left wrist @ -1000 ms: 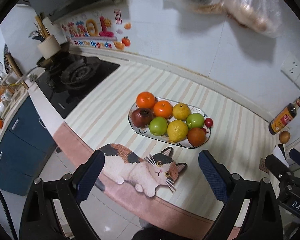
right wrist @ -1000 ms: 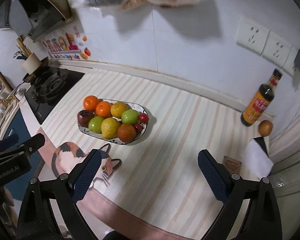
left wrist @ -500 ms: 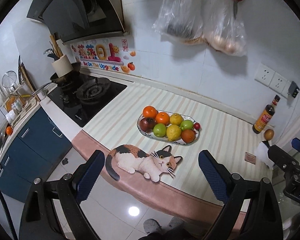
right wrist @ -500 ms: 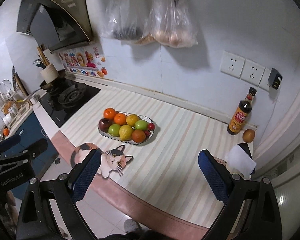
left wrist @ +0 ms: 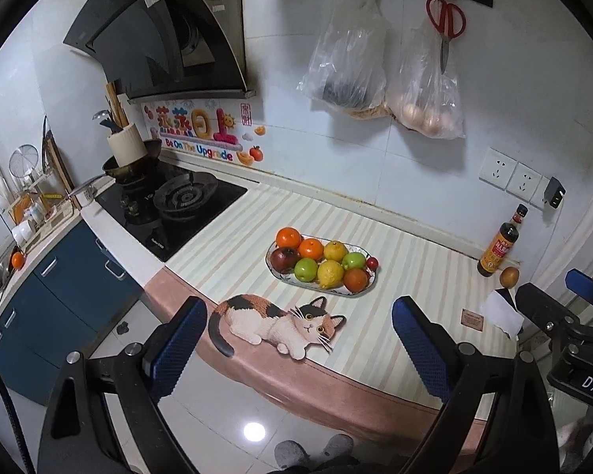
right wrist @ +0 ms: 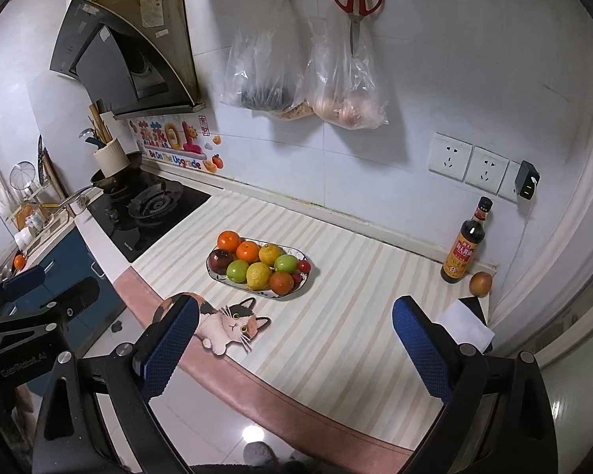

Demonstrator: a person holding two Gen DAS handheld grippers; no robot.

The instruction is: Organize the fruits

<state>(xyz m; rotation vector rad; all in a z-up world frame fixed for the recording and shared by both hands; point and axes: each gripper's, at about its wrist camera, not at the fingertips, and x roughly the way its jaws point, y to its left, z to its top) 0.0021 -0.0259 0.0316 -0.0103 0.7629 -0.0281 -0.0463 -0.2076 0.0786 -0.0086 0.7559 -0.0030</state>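
Both grippers are hanging back off the edge of the counter (left wrist: 415,260), over the floor. The left gripper (left wrist: 300,349) has its 2 blue-padded fingers spread wide with nothing between them, and the right gripper (right wrist: 296,345) is the same, wide apart and holding nothing.

The fruit is all sitting in the oval plate (left wrist: 369,286) in the middle of the striped counter, well away from both grippers. In there I can see 2 oranges (left wrist: 288,237) at the back left, a dark red apple (left wrist: 284,258), 2 green apples (left wrist: 306,269), 2 yellow lemons (left wrist: 330,273), a reddish-orange fruit (left wrist: 355,279) at the front right and a little red cherry-looking thing (left wrist: 372,263) on the right rim. They're packed in touching each other.

There's 1 more round brownish fruit (right wrist: 480,283) off on its own in the far right corner, just beside the sauce bottle (right wrist: 465,249) by the wall. A cat-shaped mat (left wrist: 274,322) lies at the counter's front edge, near the plate. A folded white paper (right wrist: 464,326) sits near that corner too.
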